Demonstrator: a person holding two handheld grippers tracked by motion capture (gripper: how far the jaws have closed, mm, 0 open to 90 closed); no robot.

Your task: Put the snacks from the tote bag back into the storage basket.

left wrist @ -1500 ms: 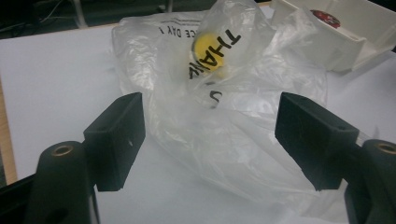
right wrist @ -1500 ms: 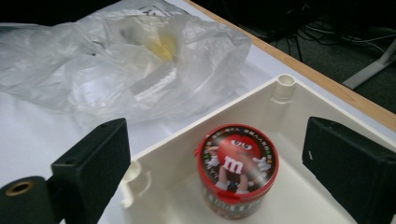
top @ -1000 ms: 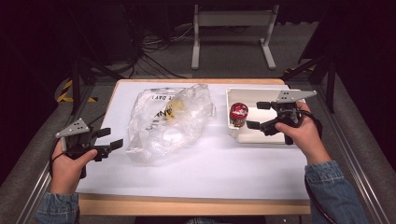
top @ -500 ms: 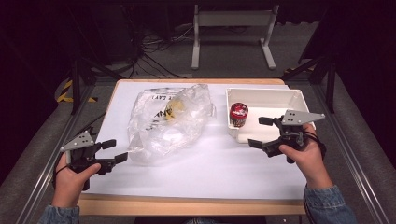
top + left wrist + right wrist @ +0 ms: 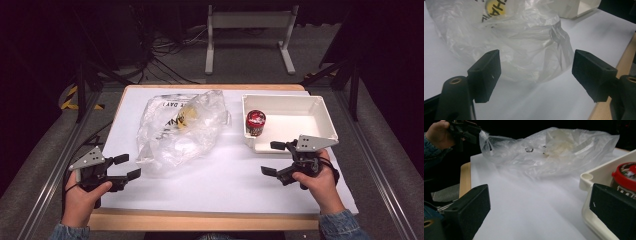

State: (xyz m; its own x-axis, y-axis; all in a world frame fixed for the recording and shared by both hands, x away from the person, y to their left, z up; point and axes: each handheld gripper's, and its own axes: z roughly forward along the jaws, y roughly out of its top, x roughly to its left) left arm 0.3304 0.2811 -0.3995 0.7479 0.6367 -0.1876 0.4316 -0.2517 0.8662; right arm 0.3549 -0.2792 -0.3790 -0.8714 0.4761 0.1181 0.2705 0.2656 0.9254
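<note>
A crumpled clear plastic bag (image 5: 182,127) with black print and something yellow inside lies on the white table top. To its right, a white tray (image 5: 300,117) holds a small jar with a red lid (image 5: 255,122). My left gripper (image 5: 127,166) is open at the near left, just short of the bag's near end. In the left gripper view its jaws (image 5: 536,72) frame the bag (image 5: 524,50) with nothing between them. My right gripper (image 5: 271,158) is open in front of the tray. Beyond its empty jaws (image 5: 539,205) lie the bag (image 5: 549,152) and the jar (image 5: 625,178).
The table's wooden front edge (image 5: 200,220) runs close below both hands. White surface lies bare between the two grippers. Beyond the table are a dark floor with cables and a metal stand (image 5: 247,35). The other hand's gripper (image 5: 461,130) shows far off in the right gripper view.
Both hands have drawn back toward the near edge and sunk lower. The right gripper has left the tray by the jar and now sits in front of it. Both stay open.
</note>
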